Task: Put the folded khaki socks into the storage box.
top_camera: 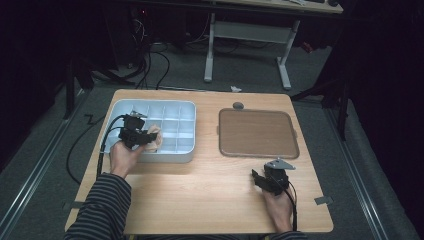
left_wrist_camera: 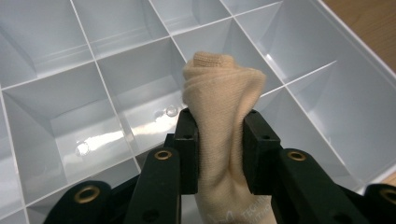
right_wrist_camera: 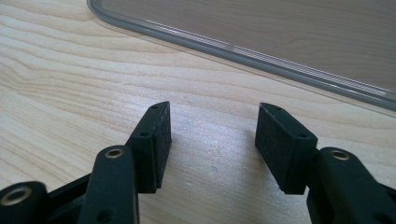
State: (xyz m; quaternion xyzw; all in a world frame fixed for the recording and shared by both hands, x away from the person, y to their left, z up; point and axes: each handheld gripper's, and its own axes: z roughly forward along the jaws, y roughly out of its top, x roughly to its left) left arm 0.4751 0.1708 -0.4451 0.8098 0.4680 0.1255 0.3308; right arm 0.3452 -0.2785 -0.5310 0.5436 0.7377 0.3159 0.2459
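Your high view is looking forward and down over the whole table point(top_camera: 210, 185). Your left gripper view is hovering close over the divided tray point(left_wrist_camera: 116, 93), sharing it with the high view point(top_camera: 175, 112); your right is skimming bare tabletop.

The left gripper point(left_wrist_camera: 219, 140) has its jaws clamped, while the right gripper point(right_wrist_camera: 212, 140) rests with jaws spread apart.

I work at a light wooden table point(top_camera: 210, 190) on grey carpeted floor point(top_camera: 45, 150). Beyond it stands a white-legged metal desk point(top_camera: 250, 35), black cables point(top_camera: 150, 65) trailing beneath. The room around me lies dark.
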